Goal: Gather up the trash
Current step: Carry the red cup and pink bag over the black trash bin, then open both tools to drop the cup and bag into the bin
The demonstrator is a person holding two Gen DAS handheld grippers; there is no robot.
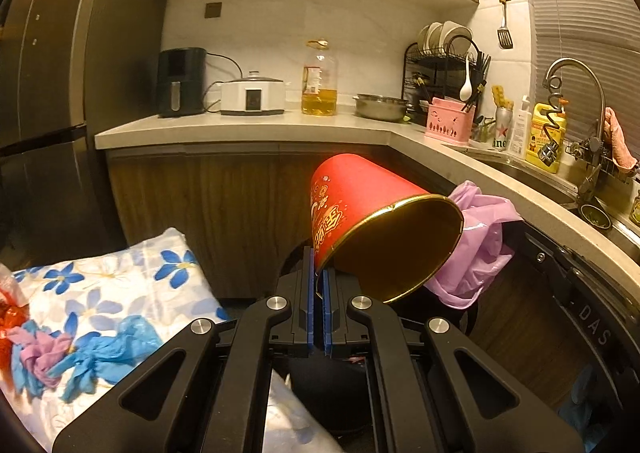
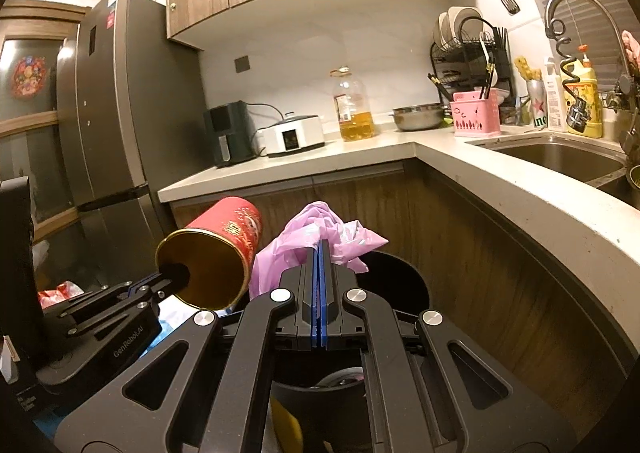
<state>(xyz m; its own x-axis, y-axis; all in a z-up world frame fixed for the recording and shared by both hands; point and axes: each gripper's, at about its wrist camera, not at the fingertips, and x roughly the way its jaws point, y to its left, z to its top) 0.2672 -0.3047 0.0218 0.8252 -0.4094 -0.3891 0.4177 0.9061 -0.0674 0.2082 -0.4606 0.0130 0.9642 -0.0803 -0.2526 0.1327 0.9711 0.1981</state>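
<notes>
Closest in, the left gripper [image 1: 319, 285] pinches the gold rim of a red paper cup [image 1: 360, 209], tipped over the black bin [image 2: 404, 277]. It looks light and crushable, best held at that stiffer rim. Just beyond, the right gripper [image 2: 319, 253] clamps limp, slippery pink plastic bag [image 2: 320, 229].

Left claw [image 1: 319, 285] has its blue pads pinched tight on the gold rim of the red paper cup [image 1: 372, 221], one finger inside the mouth and one outside, so the cup hangs tipped over with its opening facing back. Right claw [image 2: 319, 257] sits just to the right of the red paper cup, fingers pressed together on a bunched bit of the pink plastic bag [image 2: 316, 241].
</notes>
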